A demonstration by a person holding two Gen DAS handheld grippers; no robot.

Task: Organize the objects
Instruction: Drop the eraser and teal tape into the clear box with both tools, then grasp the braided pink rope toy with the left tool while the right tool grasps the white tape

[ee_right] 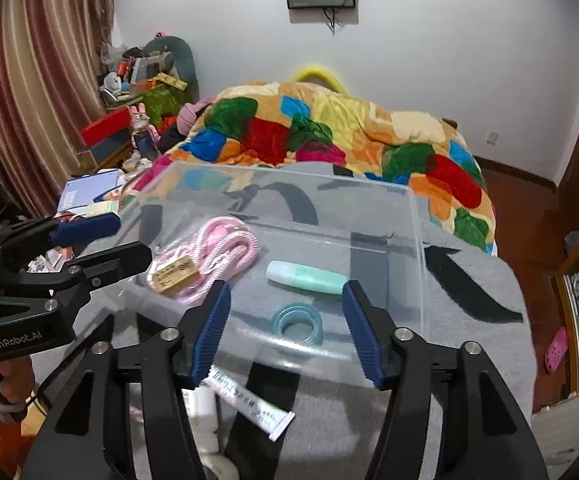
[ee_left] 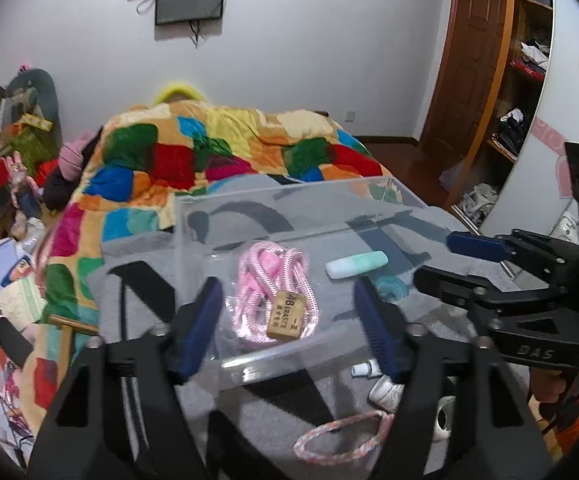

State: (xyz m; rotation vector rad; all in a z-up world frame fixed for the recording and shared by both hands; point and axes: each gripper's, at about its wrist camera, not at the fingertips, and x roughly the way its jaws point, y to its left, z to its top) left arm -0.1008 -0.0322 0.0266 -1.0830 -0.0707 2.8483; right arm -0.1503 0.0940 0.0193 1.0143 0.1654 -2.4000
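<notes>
A clear plastic box sits on a grey cloth with black marks. Inside lie a pink cord bundle, a wooden tag, a mint tube and a teal tape ring. My left gripper is open above the box's near wall, empty. My right gripper is open over the tape ring, empty. Outside the box, near me, lie a white tube, a pink braided loop and small white items.
A bed with a patchwork quilt lies behind the box. Clutter of books and boxes fills the left side. A wooden door and shelves stand at the right. Each gripper shows in the other's view.
</notes>
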